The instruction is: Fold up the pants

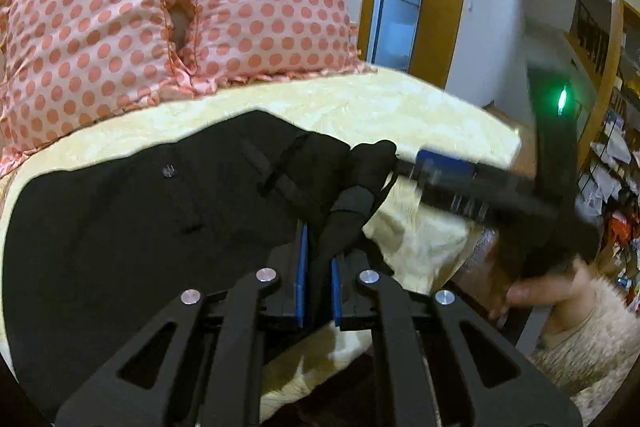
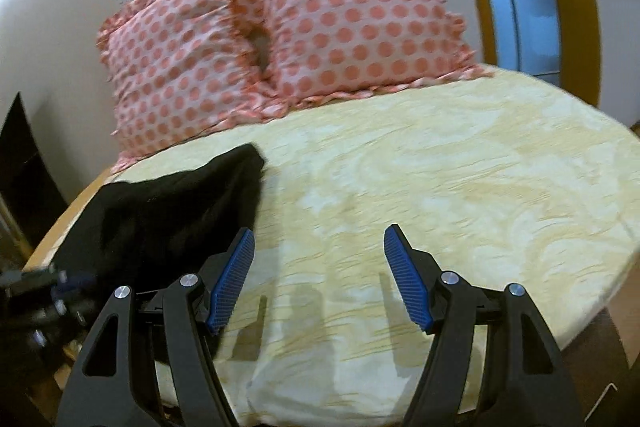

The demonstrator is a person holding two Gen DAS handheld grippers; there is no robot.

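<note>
1. Left gripper (image 1: pixel 318 269): blue pads closed on a bunched fold of the black pants (image 1: pixel 140 211), cloth rising up between the fingers.
2. Pants: spread over the yellow bedspread (image 1: pixel 360 103) on the near left side of the bed, waistband end toward the pillows (image 1: pixel 160 15); a belt loop and a small clasp visible on the upper surface.
3. Right gripper (image 2: pixel 319 255): jaws spread wide, nothing between the blue pads (image 2: pixel 234 279), hanging above bare bedspread (image 2: pixel 440 167).
4. From the right wrist view: pants (image 2: pixel 168 211) just left of the left-hand finger, one corner reaching toward the pillows (image 2: pixel 300 27).
5. From the left wrist view: right gripper (image 1: pixel 448 175) blurred, near the lifted cloth; contact impossible to tell.
6. Two pink polka-dot pillows side by side at the head, against the wall.
</note>
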